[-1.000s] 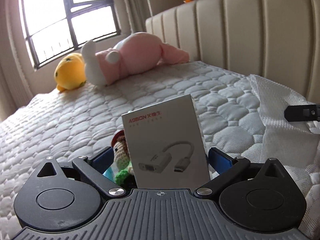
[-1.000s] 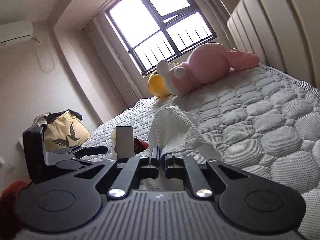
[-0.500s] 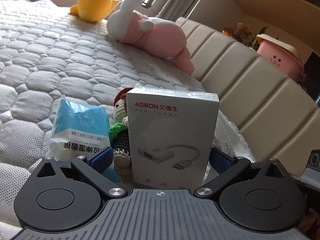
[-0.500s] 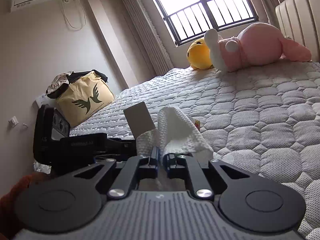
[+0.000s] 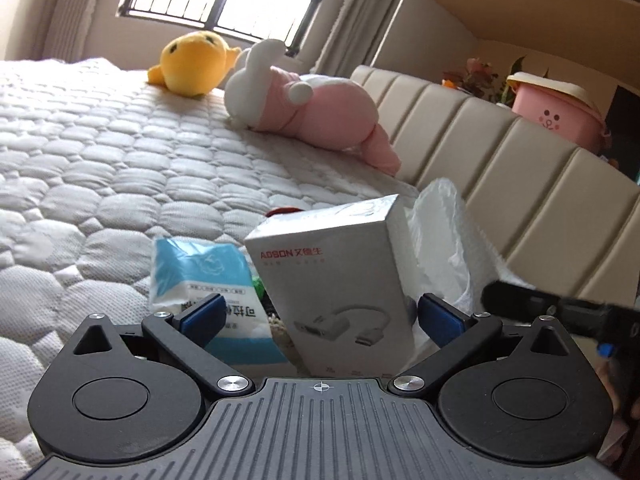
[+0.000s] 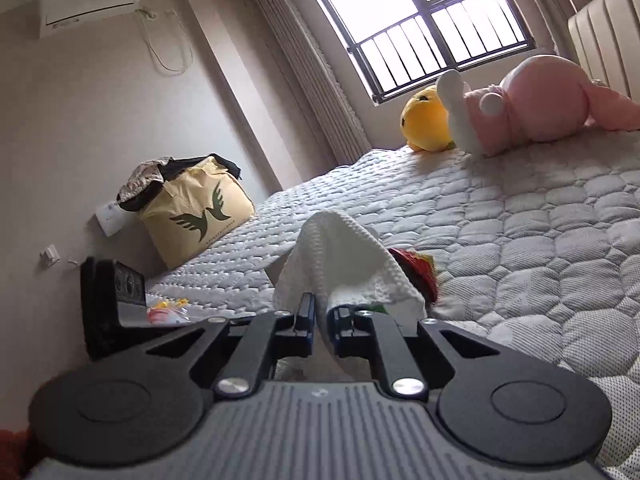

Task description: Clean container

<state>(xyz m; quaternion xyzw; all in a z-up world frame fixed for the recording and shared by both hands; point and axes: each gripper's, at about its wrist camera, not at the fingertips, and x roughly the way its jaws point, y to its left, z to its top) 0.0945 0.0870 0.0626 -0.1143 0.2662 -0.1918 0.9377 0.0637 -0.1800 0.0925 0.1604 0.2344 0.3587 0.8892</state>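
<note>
Your left tongs [image 5: 320, 314] stand wide apart, blue pads on either side of a white ADSON box [image 5: 340, 280] printed with a cable adapter. The box leans to the left between the pads; you cannot tell whether either pad touches it. Just left of it lies a blue and white tissue pack [image 5: 204, 280] on the quilted bed [image 5: 100, 168]. A white cloth [image 5: 444, 236] rises behind the box on the right, near the dark tip of your right tongs [image 5: 520, 300]. Farther back, a yellow plush [image 5: 192, 62] and a pink and white plush [image 5: 312, 108] lie side by side near the padded headboard [image 5: 500, 160].
</note>
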